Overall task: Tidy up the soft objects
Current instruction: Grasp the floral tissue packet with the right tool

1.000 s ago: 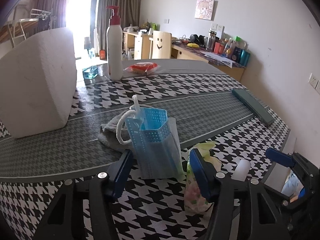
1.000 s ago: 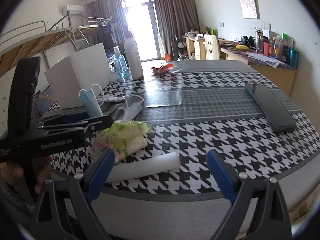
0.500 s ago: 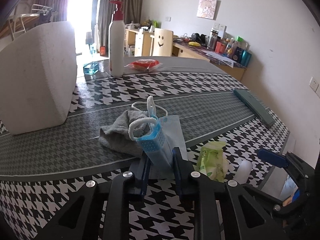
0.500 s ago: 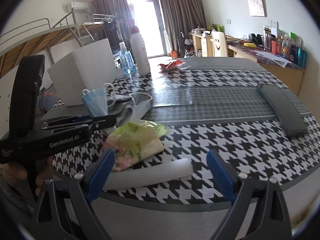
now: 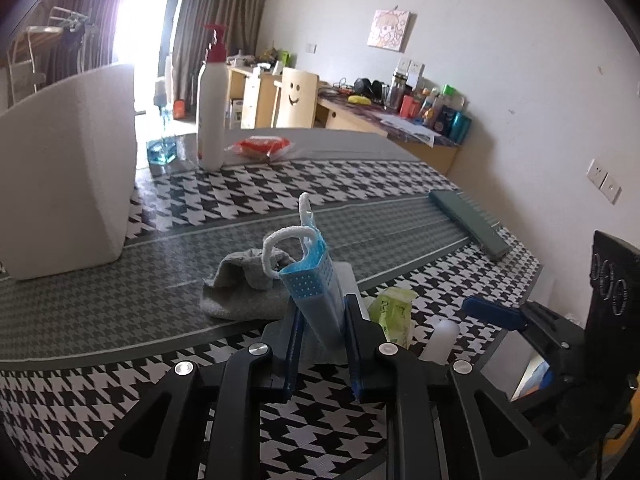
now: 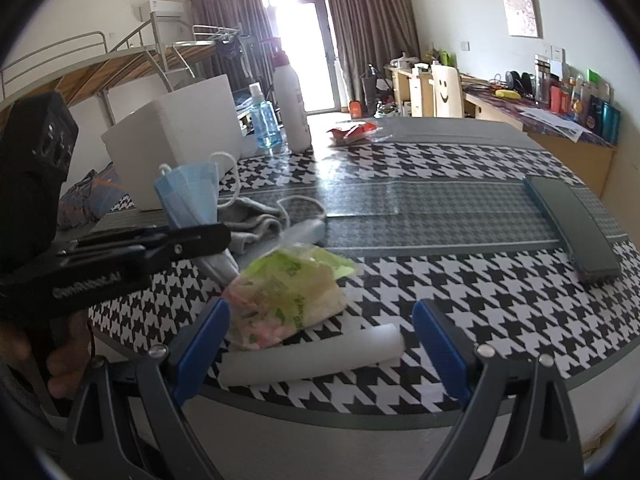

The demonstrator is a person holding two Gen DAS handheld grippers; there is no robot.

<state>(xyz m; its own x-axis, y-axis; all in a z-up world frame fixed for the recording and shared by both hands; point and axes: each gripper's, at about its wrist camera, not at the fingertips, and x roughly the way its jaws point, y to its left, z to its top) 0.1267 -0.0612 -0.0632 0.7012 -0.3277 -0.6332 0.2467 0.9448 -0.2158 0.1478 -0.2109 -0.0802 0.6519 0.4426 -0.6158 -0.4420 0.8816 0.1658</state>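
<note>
Mask (image 5: 316, 292) clamped in left gripper (image 5: 321, 320) (white box (image 5: 68, 168) beyond).

Glossy houndstooth tabletop (image 6: 460, 292), soft grey cloth (image 5: 240, 284) (matt, lower centre), crinkly plastic packet (image 6: 284, 296), pleated paper-like blue mask (image 5: 316, 292).

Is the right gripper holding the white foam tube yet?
No, the right gripper is open, and the foam tube lies loose on the table between its fingers.
</note>
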